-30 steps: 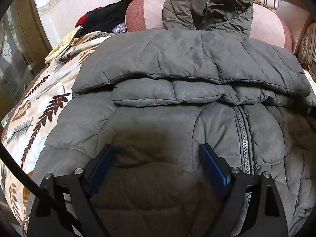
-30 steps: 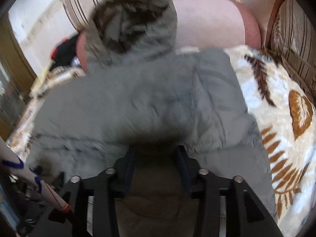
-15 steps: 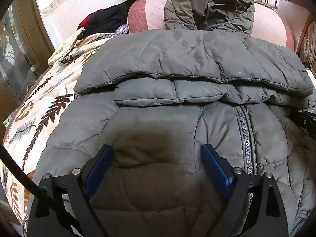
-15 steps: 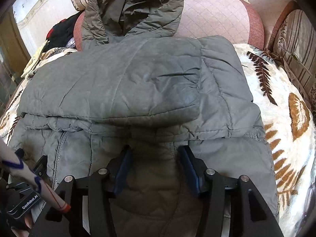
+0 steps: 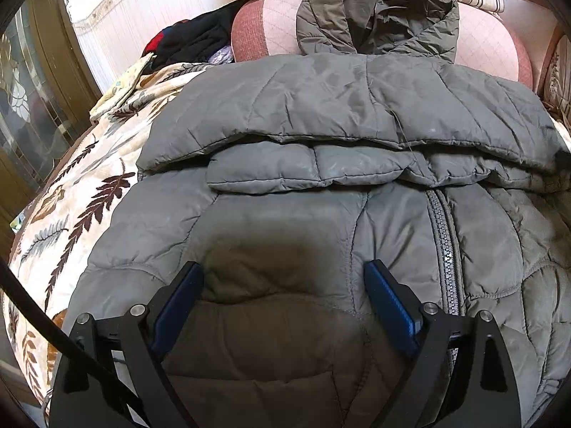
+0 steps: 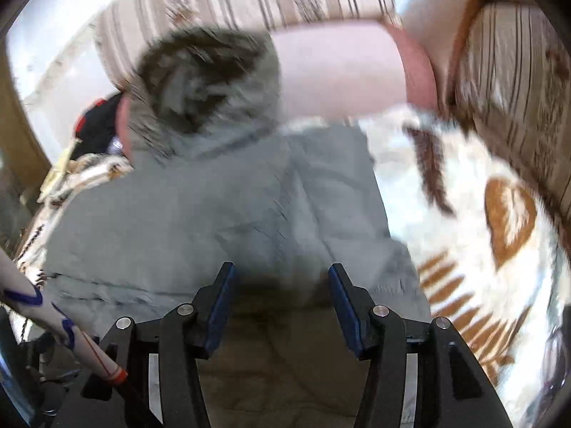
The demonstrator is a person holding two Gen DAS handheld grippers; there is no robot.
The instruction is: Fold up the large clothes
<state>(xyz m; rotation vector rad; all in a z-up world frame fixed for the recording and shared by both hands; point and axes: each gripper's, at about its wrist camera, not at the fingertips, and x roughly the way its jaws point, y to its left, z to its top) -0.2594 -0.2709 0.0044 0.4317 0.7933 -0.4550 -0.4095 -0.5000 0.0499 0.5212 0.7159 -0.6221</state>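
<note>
Grey quilted hooded jacket [image 5: 321,135] laid front-up on a leaf-patterned blanket [image 5: 82,192] covering a sofa; the hood [image 5: 378,10] rests against the pink back cushion [image 5: 264,25]. Both sleeves lie folded across the chest, the upper one forming a broad band over a narrower one, with the zipper [image 5: 444,235] running down from beneath them toward the hem.

Left gripper [image 5: 283,299]: jaws spread wide, hovering over the lower front panel with nothing between the pads; its view matches the one a second ago, so this hand has kept its place.

Right gripper [image 6: 282,299]: jaws about half open and empty, with jacket fabric below them but not pinched. Over the last second they have opened somewhat, though not in the last half second. The sharp view of half a second ago has given way to motion blur, and the jacket sits differently in the frame, showing a hand that has just swung away from its earlier aim. A pale sleeve [image 6: 25,296] with blue marks shows at the lower left of that view.

Interpretation: the sleeve folds appear finished and both tools are free. The likely remaining step is to take the hem and bring the lower half up over the sleeves; the puffy filling may spring the fold open again.
</note>
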